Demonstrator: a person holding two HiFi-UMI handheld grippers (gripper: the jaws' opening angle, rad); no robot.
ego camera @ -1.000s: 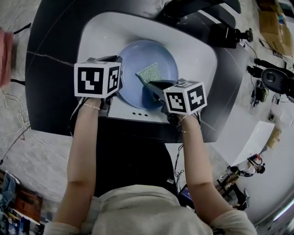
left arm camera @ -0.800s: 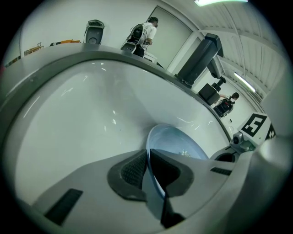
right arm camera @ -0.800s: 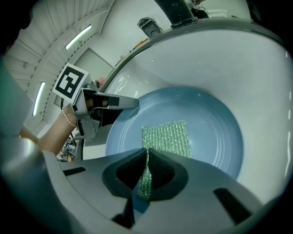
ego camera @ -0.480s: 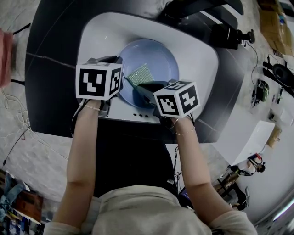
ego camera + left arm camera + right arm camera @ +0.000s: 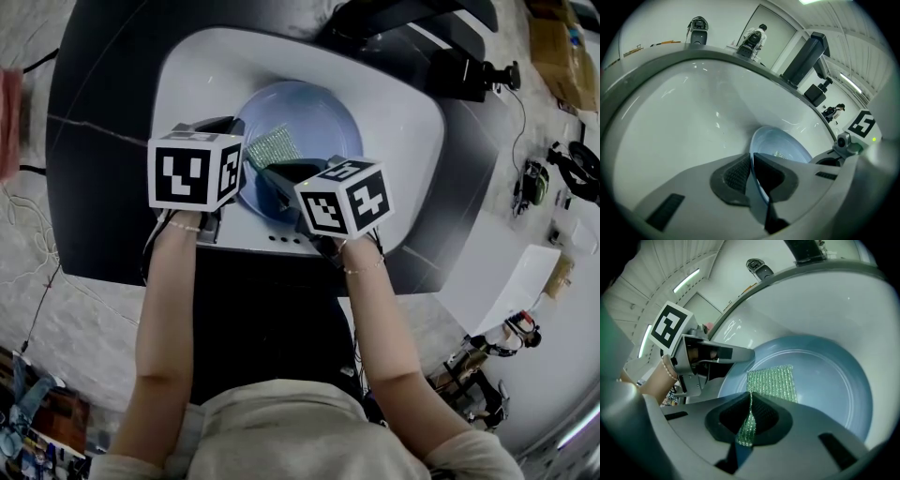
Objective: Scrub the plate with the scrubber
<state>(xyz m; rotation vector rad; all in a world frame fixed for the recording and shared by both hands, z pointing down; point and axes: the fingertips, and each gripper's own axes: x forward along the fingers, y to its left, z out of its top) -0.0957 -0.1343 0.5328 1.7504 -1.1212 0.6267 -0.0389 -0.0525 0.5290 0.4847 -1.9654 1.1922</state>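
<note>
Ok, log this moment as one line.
left gripper: shut on plate rim | right gripper: shut on scrubber | scrubber: on plate | plate: in sink

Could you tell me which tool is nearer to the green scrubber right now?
Right. The right tool is shut on the scrubber, holding it by one edge; the left tool clamps the rim of the plate, close beside it.
</note>
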